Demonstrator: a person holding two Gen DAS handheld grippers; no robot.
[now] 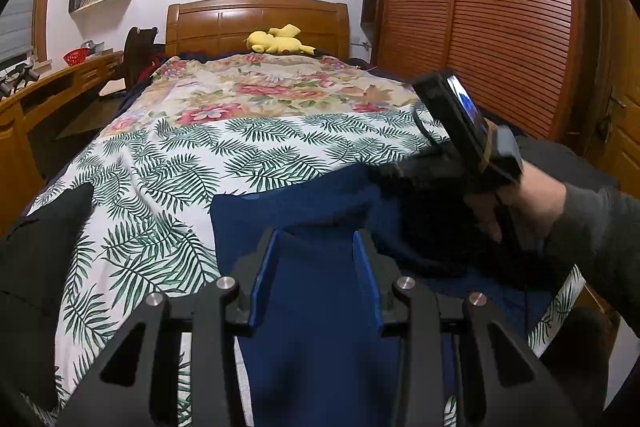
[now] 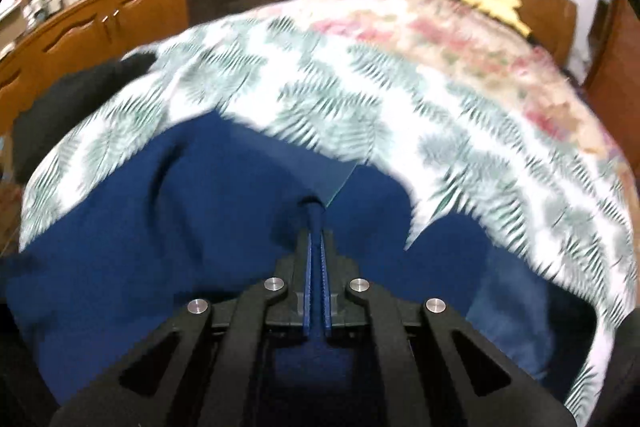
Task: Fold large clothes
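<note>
Soft navy-blue cloth garment (image 2: 200, 211) drapes limp; right claw (image 2: 316, 223) pinches a fold, left claw (image 1: 316, 239) gapes, gripping nothing.

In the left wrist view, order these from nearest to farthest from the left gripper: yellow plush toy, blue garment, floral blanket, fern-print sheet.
1. Blue garment, directly under the left gripper.
2. Fern-print sheet, just beyond and to the left.
3. Floral blanket, farther up the bed.
4. Yellow plush toy, against the headboard.
</note>
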